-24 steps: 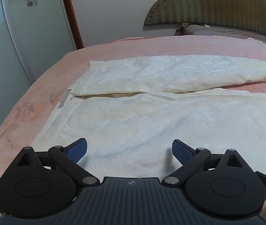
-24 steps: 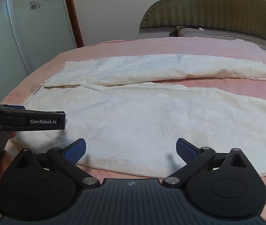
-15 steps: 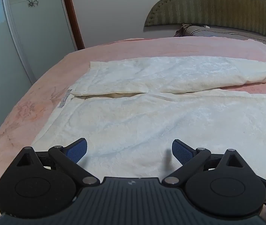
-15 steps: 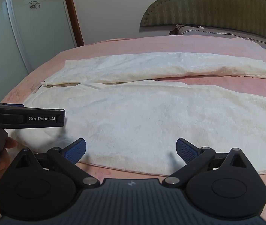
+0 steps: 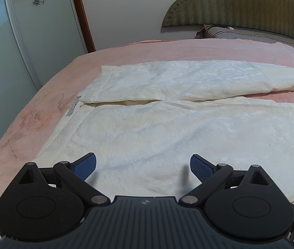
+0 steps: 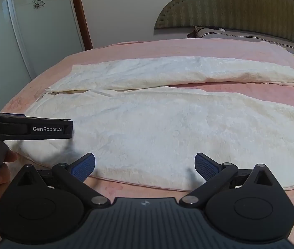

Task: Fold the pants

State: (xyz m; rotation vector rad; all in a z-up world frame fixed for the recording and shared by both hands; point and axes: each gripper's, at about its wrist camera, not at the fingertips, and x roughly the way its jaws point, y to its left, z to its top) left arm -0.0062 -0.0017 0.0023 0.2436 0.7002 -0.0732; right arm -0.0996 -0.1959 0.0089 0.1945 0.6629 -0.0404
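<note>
The cream pants point(image 6: 157, 128) lie flat on the pink bed point(image 6: 126, 47), waist toward nine o'clock, legs running toward three o'clock, the far leg split away. Left tongs point(image 5: 142, 166) stand wide over the near leg, holding nothing; right tongs point(image 6: 144, 166) likewise wide, at the near hem edge. The fabric looks plush, soft and light, and will likely sag and drag. Judged best hold: pinch the near edge at two spread points, lifting both layers together.
</note>
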